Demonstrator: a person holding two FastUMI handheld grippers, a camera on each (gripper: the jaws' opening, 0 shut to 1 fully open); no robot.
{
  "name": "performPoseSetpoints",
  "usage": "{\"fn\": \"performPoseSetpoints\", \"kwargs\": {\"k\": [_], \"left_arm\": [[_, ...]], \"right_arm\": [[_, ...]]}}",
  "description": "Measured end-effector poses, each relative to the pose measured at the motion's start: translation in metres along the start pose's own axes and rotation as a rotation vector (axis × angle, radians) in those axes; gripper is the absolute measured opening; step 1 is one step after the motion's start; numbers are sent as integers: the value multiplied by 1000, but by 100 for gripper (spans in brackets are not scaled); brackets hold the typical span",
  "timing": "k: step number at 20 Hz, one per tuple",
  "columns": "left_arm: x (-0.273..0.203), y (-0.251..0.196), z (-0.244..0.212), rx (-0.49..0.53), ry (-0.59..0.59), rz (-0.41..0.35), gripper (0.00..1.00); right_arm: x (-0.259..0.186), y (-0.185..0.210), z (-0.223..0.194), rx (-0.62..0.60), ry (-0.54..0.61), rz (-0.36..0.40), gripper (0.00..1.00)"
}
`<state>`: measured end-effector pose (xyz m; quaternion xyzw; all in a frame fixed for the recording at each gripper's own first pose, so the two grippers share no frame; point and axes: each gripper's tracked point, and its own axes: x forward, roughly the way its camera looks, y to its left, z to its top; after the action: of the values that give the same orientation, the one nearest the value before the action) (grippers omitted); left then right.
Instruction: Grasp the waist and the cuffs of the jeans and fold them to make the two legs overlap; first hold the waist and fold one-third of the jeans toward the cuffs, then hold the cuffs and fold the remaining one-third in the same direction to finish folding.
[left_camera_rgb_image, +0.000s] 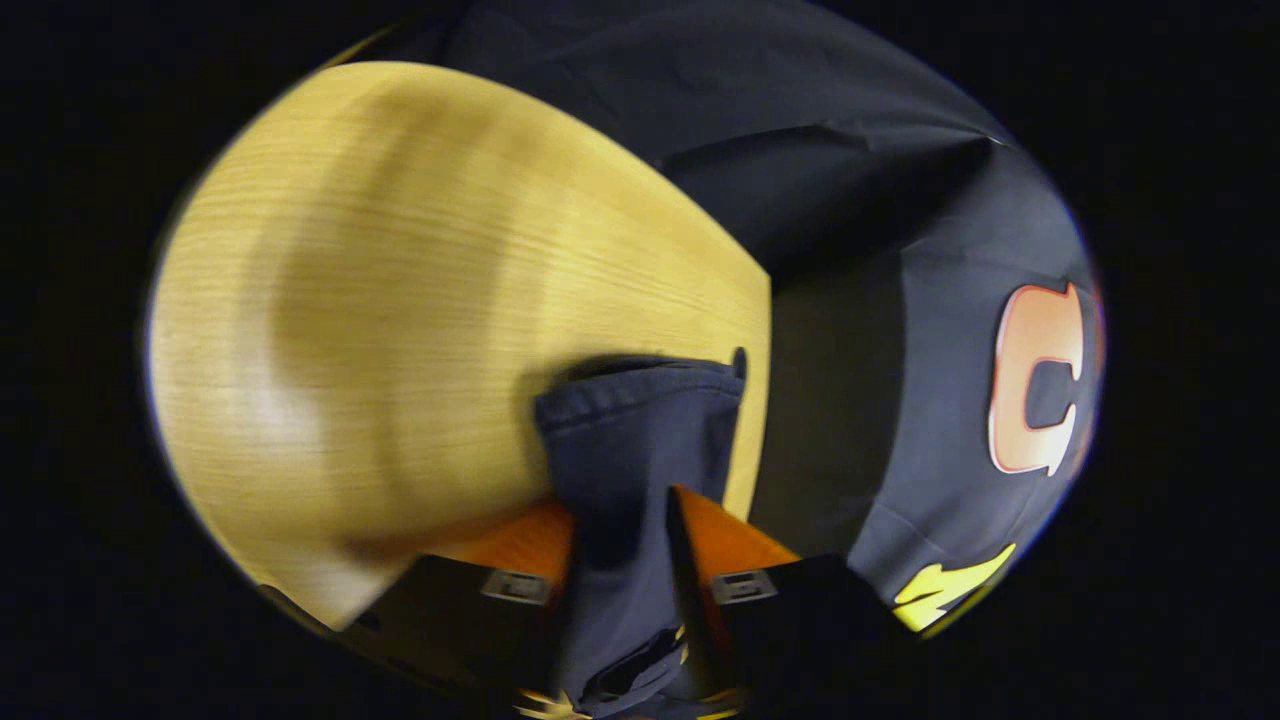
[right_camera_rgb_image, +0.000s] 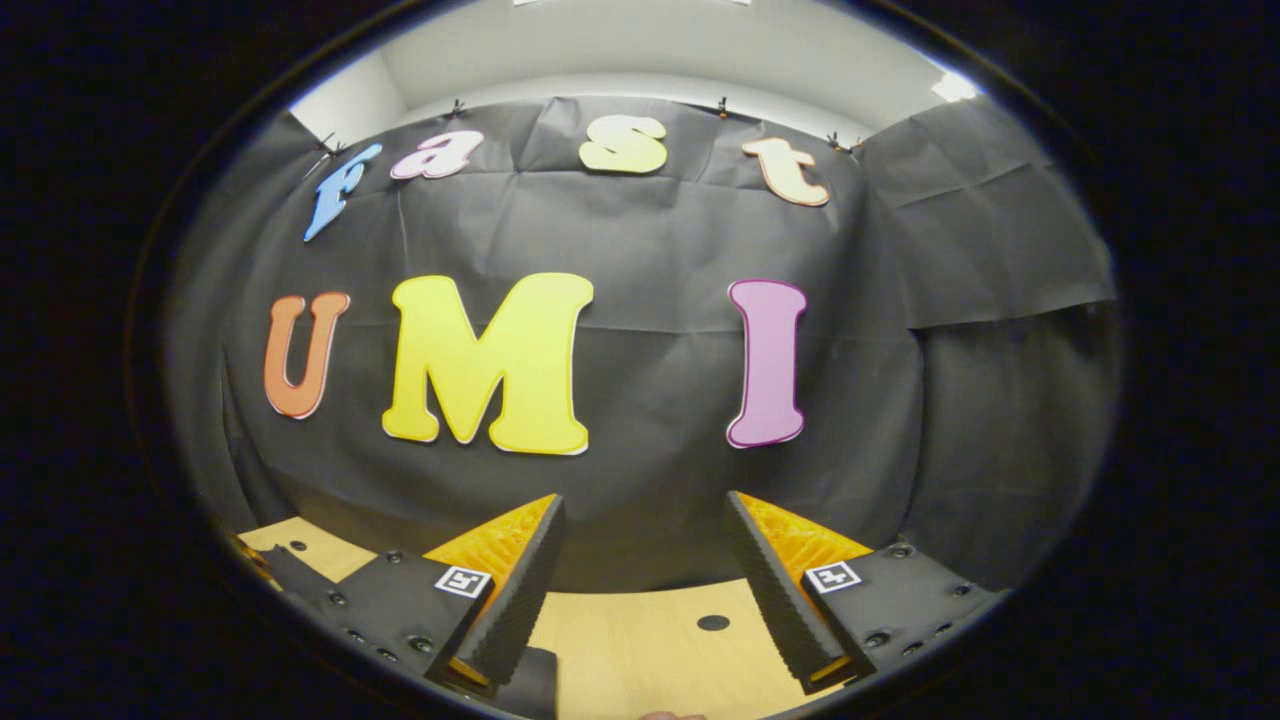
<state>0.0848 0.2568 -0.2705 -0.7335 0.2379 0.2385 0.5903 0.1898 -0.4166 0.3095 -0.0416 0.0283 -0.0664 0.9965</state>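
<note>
In the left gripper view, dark blue jeans (left_camera_rgb_image: 640, 440) hang between my own fingers, a hemmed edge spreading above the fingertips. My left gripper (left_camera_rgb_image: 622, 520) is shut on that fabric, held over the wooden table (left_camera_rgb_image: 400, 300) near its right edge. The view is motion-blurred. In the right gripper view, my right gripper (right_camera_rgb_image: 645, 530) stands open with a wide gap and nothing between its fingers. It points at the black booth wall, with the wooden table (right_camera_rgb_image: 640, 640) just below the fingertips.
The table's right edge (left_camera_rgb_image: 765, 380) drops off to the black cloth wall (left_camera_rgb_image: 900, 300). A small dark hole (right_camera_rgb_image: 712, 622) marks the tabletop between the right fingers. Dark cloth (right_camera_rgb_image: 530, 685) lies at the lower edge by the right gripper's left finger.
</note>
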Motion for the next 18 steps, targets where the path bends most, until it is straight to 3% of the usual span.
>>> {"fn": "performPoseSetpoints", "kwargs": {"k": [1, 5, 8, 10, 13, 17, 18], "left_arm": [[4, -6, -4, -27, -2, -6, 12], [8, -4, -7, 40, 1, 9, 4], [6, -4, -6, 48, 6, 13, 4], [5, -4, -8, 78, -1, 29, 4], [-4, -19, -13, 279, -36, 39, 3], [-27, -63, -32, 560, -87, -9, 3], [-34, -75, -39, 626, -100, -26, 3]], "right_arm": [[-1, -2, 1, -7, -1, 0, 92], [2, -6, -3, -2, 8, -5, 92], [5, -8, -10, 14, 35, 0, 92], [6, -6, -7, 7, 26, 5, 98], [5, -7, -6, 1, 33, 13, 98], [4, -7, -3, -1, 25, 13, 98], [3, -7, -2, 1, 22, 14, 92]]}}
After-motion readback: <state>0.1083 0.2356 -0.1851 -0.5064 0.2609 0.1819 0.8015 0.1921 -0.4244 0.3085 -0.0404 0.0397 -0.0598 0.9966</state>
